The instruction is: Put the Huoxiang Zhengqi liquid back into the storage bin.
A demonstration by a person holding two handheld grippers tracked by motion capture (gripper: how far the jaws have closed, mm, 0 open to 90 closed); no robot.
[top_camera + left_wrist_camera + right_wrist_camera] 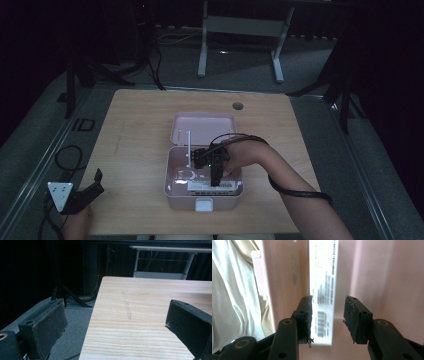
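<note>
An open pink box stands mid-table with its lid folded back. A white printed carton lies inside along the near wall. My right gripper reaches down into the box over the carton. In the right gripper view the gripper is open and straddles the carton: the barcode end touches the left jaw, with a gap to the right jaw. My left gripper rests at the table's near left corner, open. In the left gripper view the gripper holds nothing, with bare wood between the jaws.
A thin white upright piece stands at the box's back left. The box has a white latch in front. A cable hole sits near the table's far edge. Another table's frame stands behind. Cables lie on the floor left.
</note>
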